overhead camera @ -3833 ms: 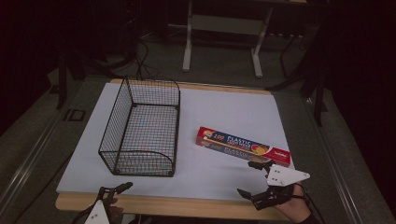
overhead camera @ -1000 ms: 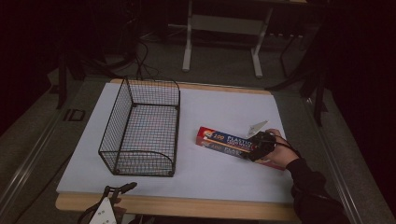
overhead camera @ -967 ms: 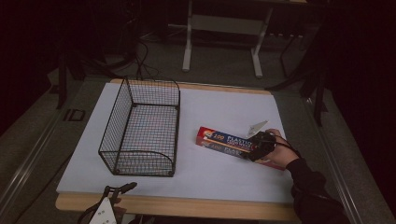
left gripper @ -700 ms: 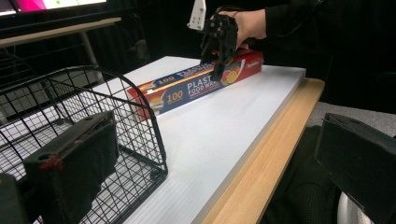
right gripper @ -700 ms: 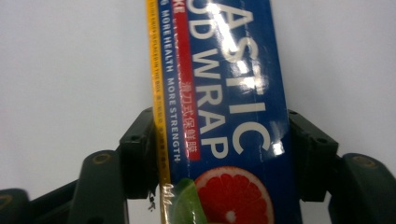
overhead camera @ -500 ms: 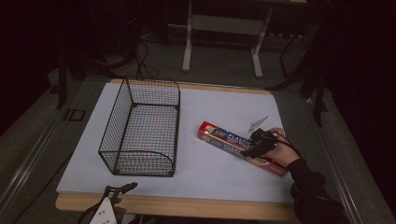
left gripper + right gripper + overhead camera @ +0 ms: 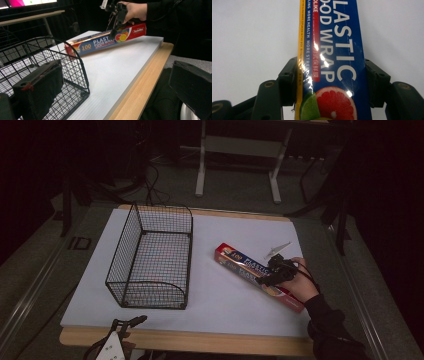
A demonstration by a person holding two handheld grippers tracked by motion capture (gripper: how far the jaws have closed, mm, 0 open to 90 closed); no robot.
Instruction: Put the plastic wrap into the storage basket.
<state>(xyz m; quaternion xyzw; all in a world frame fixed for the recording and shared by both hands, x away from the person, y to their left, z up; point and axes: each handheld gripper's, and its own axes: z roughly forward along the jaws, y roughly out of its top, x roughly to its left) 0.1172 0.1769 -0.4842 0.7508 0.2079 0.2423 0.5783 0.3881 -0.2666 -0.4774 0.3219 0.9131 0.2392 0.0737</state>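
At the lower left of the high view, the left gripper (image 7: 131, 321) waits at the near edge of the table (image 7: 240, 342) with its jaws wide apart and nothing between them; in the left gripper view the two black jaws stand far from each other, just in front of the basket. The wire basket (image 7: 150, 257) stands upright on the white mat (image 7: 220, 295) in the left half of the frame, its open top facing up, and it looks empty. To the right of the centre lies the box of plastic wrap (image 7: 239, 264), long and thin, set on a slant from upper left to lower right, apart from the basket. The right gripper (image 7: 272, 275) is closed around this box near its lower right end, and the right gripper view shows one jaw pressing on each long side. My judgement is that the step in hand is to lift the box, probably in order to carry it to the basket. Because the grip is far from the middle, the free end may hang down or swing, so it is better to press firmly and raise slowly. The box is long, so I would turn it in line with the length of the basket before lowering it inside.
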